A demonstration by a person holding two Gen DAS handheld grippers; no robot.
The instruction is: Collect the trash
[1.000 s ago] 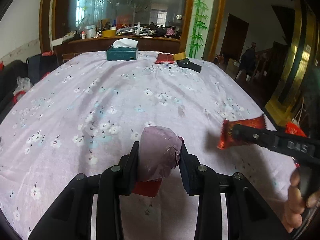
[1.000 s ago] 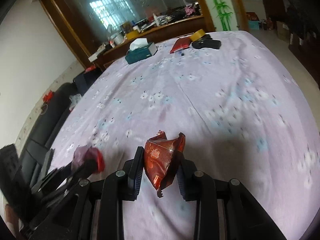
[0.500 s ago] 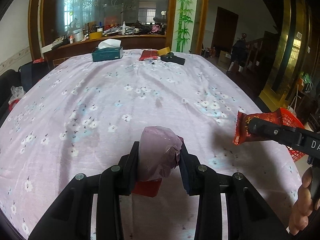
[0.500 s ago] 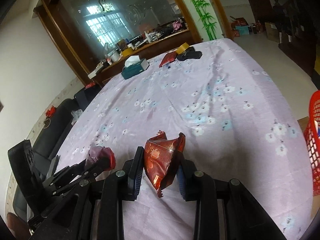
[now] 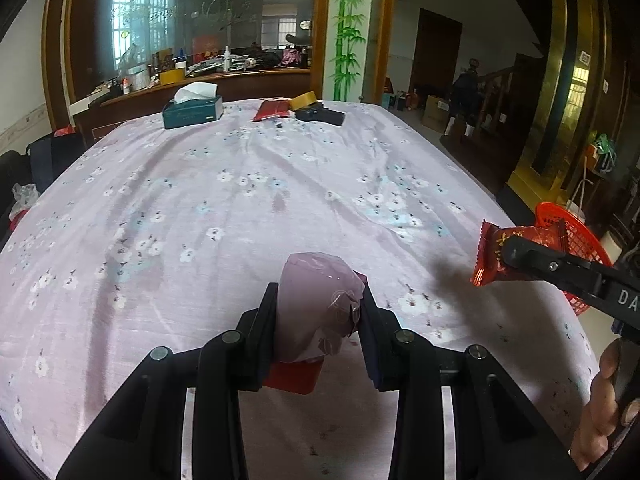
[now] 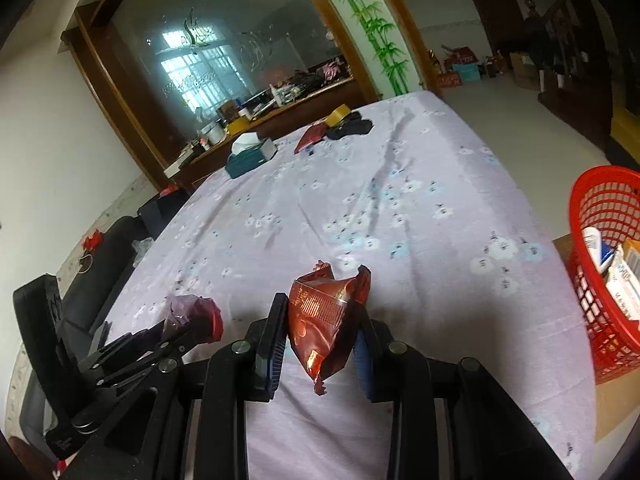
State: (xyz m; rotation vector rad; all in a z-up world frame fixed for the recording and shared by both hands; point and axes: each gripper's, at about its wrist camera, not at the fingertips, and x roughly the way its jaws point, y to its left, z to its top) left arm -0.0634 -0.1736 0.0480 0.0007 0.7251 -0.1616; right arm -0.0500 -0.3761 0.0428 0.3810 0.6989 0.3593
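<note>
My left gripper [image 5: 320,316] is shut on a crumpled pink and red wrapper [image 5: 316,320], held above the near edge of the table; it also shows in the right wrist view [image 6: 192,316]. My right gripper [image 6: 322,320] is shut on a red snack wrapper [image 6: 326,312], held above the table's near right part; the wrapper also shows in the left wrist view [image 5: 516,248]. A red mesh basket [image 6: 600,196] holding several pieces of trash stands on the floor off the table's right edge, and shows behind the right gripper in the left wrist view [image 5: 576,240].
The table wears a lilac flowered cloth [image 5: 248,200]. At its far end lie a teal tissue box [image 5: 193,110], a red packet [image 5: 273,110], a tape roll [image 5: 303,101] and a black object [image 5: 325,116]. A cluttered wooden counter [image 5: 200,76] stands behind. A dark sofa [image 6: 104,248] lies left.
Both grippers have pulled back and swung right, each keeping its wrapper. The red basket has come into view, closer to the right gripper.
</note>
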